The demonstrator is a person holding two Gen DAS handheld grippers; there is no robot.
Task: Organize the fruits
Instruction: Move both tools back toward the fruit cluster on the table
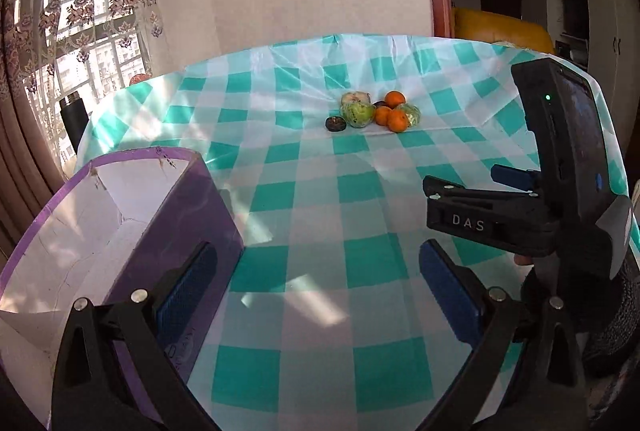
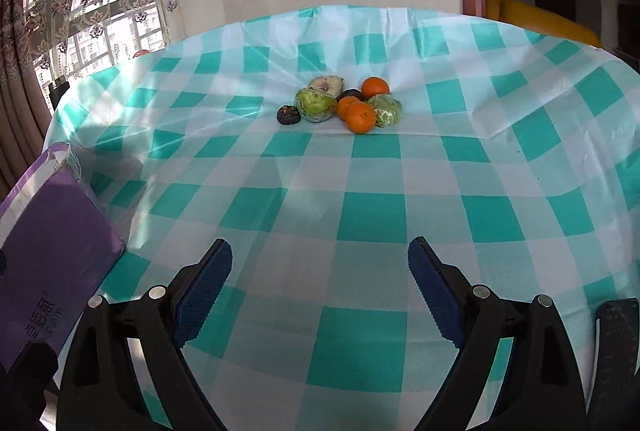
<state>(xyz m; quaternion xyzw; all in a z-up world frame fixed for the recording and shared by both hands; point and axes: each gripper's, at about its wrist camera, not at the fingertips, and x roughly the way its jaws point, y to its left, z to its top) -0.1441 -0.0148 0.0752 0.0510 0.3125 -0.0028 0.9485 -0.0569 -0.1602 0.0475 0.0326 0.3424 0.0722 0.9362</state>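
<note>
A small heap of fruit lies mid-table: three oranges (image 1: 397, 120) (image 2: 361, 117), green fruits (image 1: 356, 114) (image 2: 315, 105) and a dark round fruit (image 1: 335, 123) (image 2: 288, 115). A purple box (image 1: 132, 231) (image 2: 56, 231) with a white inside stands open at the near left. My left gripper (image 1: 320, 295) is open over bare cloth, its left finger beside the box's purple wall. My right gripper (image 2: 320, 291) is also open with nothing between its fingers, well short of the fruit. In the left wrist view the right gripper's body (image 1: 560, 167) appears at the right.
The round table carries a teal and white checked cloth (image 1: 320, 211) (image 2: 360, 211). A dark bottle (image 1: 74, 119) stands behind the table's far left edge by the curtained window. A yellow seat (image 1: 504, 29) lies beyond the far right edge.
</note>
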